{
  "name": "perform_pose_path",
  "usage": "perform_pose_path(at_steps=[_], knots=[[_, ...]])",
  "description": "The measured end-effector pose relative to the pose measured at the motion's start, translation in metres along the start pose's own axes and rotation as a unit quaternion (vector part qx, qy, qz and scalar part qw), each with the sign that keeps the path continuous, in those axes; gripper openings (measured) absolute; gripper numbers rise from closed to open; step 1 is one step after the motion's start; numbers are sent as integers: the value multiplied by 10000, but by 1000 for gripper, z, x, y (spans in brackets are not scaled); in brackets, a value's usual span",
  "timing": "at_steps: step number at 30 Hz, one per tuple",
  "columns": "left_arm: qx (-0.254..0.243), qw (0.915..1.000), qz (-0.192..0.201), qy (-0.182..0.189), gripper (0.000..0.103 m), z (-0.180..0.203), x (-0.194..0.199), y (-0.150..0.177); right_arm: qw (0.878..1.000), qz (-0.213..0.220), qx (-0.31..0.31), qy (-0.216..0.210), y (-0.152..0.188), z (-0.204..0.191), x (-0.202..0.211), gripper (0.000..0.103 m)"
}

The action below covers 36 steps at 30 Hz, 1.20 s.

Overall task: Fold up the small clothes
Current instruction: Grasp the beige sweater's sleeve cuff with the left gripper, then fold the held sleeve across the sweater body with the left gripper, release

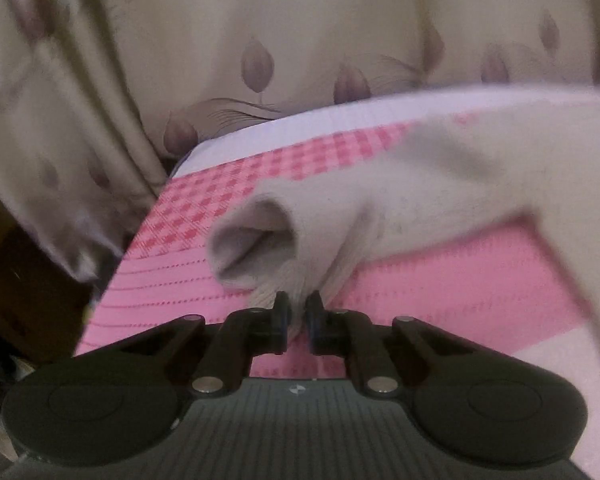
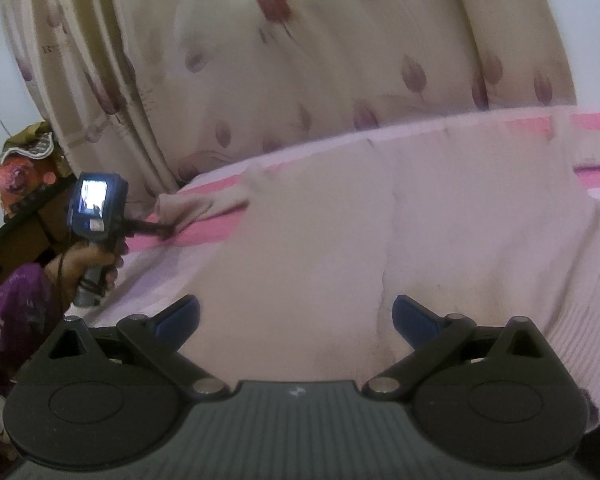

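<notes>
A cream knitted sweater [image 2: 380, 220] lies spread on a pink checked bed sheet [image 1: 220, 196]. My left gripper [image 1: 298, 312] is shut on the ribbed cuff of the sweater's sleeve [image 1: 300, 240], which is lifted slightly off the sheet. The left gripper also shows in the right wrist view [image 2: 166, 232], held by a hand at the sleeve end. My right gripper [image 2: 296, 320] is open and empty, hovering over the sweater's lower body near the ribbed hem [image 2: 572, 320].
A cream curtain with purple leaf print [image 1: 260, 60] hangs behind the bed's far edge. A dark wooden piece [image 1: 24, 280] stands left of the bed. A person in purple clothing [image 2: 8, 312] is at the left, with patterned fabric [image 2: 24, 168] behind.
</notes>
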State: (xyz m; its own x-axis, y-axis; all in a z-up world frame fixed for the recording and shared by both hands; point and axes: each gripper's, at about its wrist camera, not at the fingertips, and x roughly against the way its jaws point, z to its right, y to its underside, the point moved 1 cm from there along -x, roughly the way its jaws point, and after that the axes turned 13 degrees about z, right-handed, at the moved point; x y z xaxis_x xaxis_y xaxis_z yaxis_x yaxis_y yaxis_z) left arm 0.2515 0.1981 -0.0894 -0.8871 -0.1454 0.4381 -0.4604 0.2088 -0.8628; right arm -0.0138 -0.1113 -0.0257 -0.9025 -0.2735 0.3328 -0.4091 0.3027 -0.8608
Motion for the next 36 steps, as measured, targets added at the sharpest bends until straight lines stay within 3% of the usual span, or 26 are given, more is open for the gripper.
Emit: perform_pose_path(at_steps=[2,4,6,9,13,17,18,20,21,22,23,24,25,26,27,28,30,33,34,36], knots=[[695,9974,76,185,13,-24,4,-20,10000,-58,34,44,1,3,-3,103],[1581,9870,157,222,13,-57,8,-38,9998,-141,110,102,0,7,-7,103],[2534,9665,393,124,12,-100,13,-54,9996,-205,128,154,1,9,-11,103],[3372,9395,496,-339,10,-150,11,-64,9992,-310,156,214,1,12,-15,103],[4041,9044,390,-1311,8,-205,2,-53,9990,-359,161,220,4,13,-17,103],[4118,8831,179,-2240,7,-242,-10,-32,9992,-359,37,175,5,14,-20,103],[4076,8822,138,-2354,7,-251,-9,-26,9992,-364,36,178,5,15,-20,103],[4006,8856,58,-2352,7,-257,-8,-15,9993,-343,1,172,6,15,-19,103],[3958,8918,58,-2192,8,-257,-7,-12,9993,-348,-11,167,5,16,-20,103],[3809,9047,56,-1906,10,-253,-7,-10,9993,-341,-46,157,8,16,-20,103],[3584,9186,66,-1661,23,-245,-6,-10,9992,-357,-49,163,7,16,-20,103],[3306,9328,112,-1431,45,-236,-4,-10,9992,-370,-57,172,8,17,-21,103],[2974,9470,222,-1191,59,-223,-1,-9,9991,-371,-78,169,8,17,-21,103],[2661,9586,354,-948,83,-211,3,-8,9991,-370,-99,162,9,18,-21,103],[2334,9684,478,-737,93,-200,5,-8,9991,-387,-104,160,9,17,-22,103],[1878,9787,593,-578,93,-184,8,-7,9990,-407,-101,164,9,17,-23,103],[1280,9888,684,-359,92,-160,9,-9,9989,-443,-92,150,9,18,-25,103],[1012,9922,660,-309,88,-146,-3,-7,9987,-483,-38,150,10,15,-28,103],[945,9927,641,-396,83,-142,-8,-7,9987,-493,-25,153,10,15,-29,103],[817,9940,542,-494,57,-144,-25,-5,9986,-497,11,171,10,14,-30,103]])
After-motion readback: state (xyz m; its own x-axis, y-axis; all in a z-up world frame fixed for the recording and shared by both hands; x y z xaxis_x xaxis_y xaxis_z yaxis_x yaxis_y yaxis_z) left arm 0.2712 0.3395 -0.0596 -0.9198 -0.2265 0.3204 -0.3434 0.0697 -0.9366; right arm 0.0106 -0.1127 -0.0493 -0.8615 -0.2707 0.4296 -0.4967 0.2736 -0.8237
